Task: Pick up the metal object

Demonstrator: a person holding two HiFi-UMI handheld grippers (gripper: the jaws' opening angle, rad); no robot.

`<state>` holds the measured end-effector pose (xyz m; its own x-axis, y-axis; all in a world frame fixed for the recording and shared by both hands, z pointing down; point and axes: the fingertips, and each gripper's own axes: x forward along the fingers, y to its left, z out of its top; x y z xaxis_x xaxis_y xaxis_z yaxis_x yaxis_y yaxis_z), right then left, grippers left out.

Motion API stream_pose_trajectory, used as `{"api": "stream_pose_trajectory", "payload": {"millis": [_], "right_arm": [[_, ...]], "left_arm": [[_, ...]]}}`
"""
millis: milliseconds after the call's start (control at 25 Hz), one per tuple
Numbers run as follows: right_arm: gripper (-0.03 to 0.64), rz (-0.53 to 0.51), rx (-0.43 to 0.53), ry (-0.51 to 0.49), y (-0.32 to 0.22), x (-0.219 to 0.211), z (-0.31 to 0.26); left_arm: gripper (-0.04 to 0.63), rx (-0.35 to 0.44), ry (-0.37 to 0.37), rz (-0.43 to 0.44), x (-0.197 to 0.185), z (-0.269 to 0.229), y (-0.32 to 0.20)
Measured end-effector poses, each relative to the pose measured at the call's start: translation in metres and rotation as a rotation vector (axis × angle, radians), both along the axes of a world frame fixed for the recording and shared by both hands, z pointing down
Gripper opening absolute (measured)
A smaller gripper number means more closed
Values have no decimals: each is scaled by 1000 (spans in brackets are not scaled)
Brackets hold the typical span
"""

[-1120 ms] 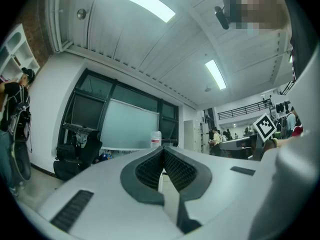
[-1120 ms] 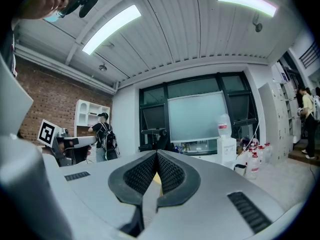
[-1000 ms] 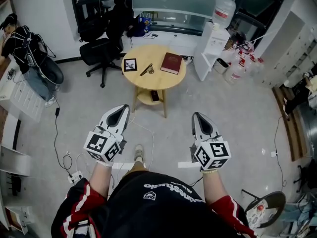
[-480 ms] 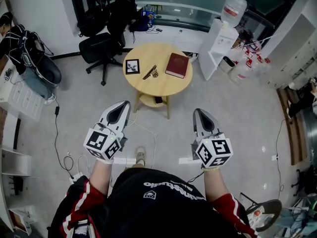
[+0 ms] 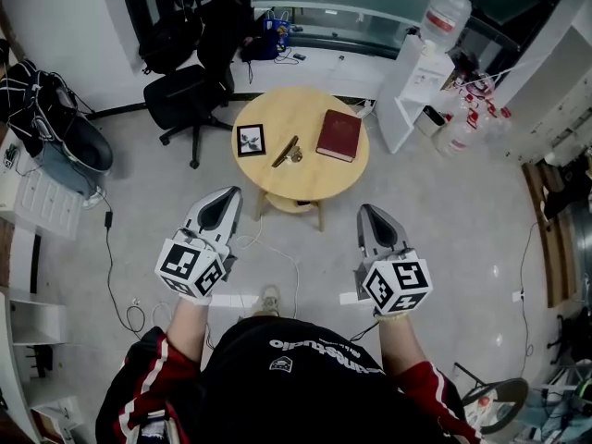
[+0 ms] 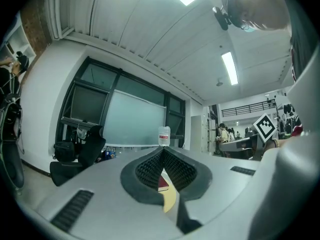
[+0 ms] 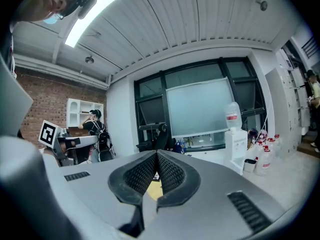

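A small metal object [image 5: 295,155] lies near the middle of the round wooden table [image 5: 298,178], beside a dark pen-like stick [image 5: 284,151]. Left of them sits a small framed picture [image 5: 251,141], and to their right a dark red book [image 5: 339,136]. My left gripper [image 5: 228,203] and right gripper [image 5: 366,216] hover above the floor, short of the table, pointing toward it. Both have their jaws shut with nothing between them. In each gripper view only slivers of the table [image 6: 169,200] [image 7: 153,188] and book show through the closed jaws.
A black office chair [image 5: 185,95] stands left of the table. A white cabinet [image 5: 415,91] with a water bottle [image 5: 443,17] is at the right. Cables [image 5: 120,276] trail over the floor, white shelving [image 5: 37,202] lines the left side, and a person [image 7: 94,129] stands far off.
The view has advanced toward the table, which now sits lower and nearer in the head view. Both grippers keep the same shut pose in front of the body.
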<state>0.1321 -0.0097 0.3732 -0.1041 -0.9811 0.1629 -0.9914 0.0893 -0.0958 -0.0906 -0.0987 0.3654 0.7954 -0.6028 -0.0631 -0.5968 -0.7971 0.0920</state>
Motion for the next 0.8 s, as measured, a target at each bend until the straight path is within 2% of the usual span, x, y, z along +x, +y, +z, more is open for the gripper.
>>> {"api": "stream_pose_trajectory", "payload": {"millis": [480,800], "right_arm": [[23,28,-20,20,-83,-6,1],[23,40,-37,33,-117,-11,11]], "left_arm": [[15,-5,16,47,7,3,-91],[15,-21,11,67,11,18,-132]]}}
